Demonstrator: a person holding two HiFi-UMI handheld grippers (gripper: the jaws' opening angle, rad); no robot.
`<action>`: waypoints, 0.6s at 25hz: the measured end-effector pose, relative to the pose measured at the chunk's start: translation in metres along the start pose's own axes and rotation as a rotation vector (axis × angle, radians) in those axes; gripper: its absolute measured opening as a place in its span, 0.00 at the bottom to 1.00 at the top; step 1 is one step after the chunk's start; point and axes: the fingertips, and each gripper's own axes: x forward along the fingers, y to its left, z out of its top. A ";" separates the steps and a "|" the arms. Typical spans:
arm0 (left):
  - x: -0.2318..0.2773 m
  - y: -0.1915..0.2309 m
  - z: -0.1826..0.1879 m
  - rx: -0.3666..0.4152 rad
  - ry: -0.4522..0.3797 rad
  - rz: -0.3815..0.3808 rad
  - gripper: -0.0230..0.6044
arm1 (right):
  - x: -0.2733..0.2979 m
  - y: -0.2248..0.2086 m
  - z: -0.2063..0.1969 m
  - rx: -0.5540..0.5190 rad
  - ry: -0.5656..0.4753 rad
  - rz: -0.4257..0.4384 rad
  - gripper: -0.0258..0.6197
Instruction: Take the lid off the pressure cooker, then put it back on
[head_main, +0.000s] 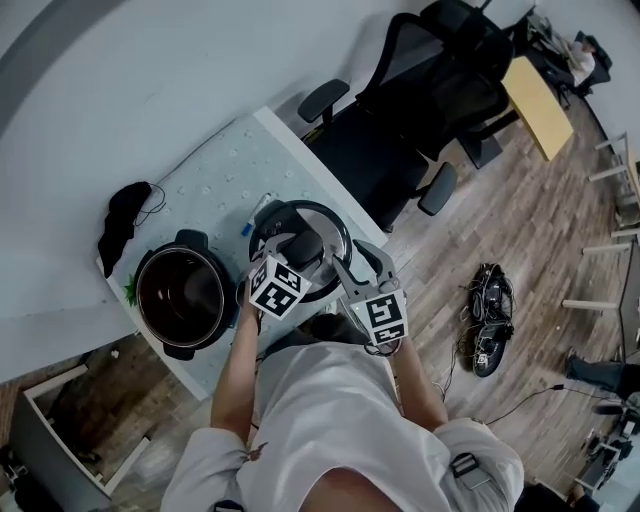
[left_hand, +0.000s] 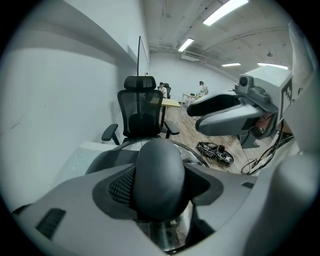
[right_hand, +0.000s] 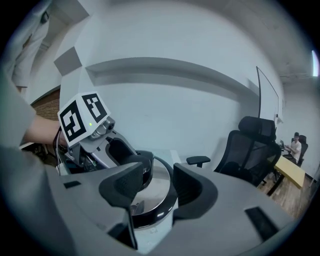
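The left gripper (head_main: 300, 250), right gripper (head_main: 342, 266) and lid (head_main: 328, 222) are viewed steeply from overhead. Each gripper view is aimed along its own jaws, close on the lid, with the office chair (left_hand: 142, 107) shared beyond.

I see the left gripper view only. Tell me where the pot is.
Observer: The pot stands open on the table, left of the lid in the head view; the lid is not on it.
Operator: Report the other grip.
Observer: The right gripper is closed on the lid's rim, one pad on each face.
Operator: Say what else lies there.
Observer: A black bundle, perhaps cloth, lies at the table's edge beyond the pot.
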 end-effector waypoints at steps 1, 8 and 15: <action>-0.008 0.002 0.004 0.001 -0.005 0.004 0.47 | -0.001 0.003 0.007 -0.009 -0.009 0.009 0.33; -0.069 0.015 0.025 -0.013 -0.038 0.041 0.47 | -0.003 0.030 0.064 -0.072 -0.103 0.088 0.33; -0.125 0.025 0.031 -0.015 -0.060 0.073 0.47 | -0.003 0.069 0.117 -0.149 -0.200 0.173 0.33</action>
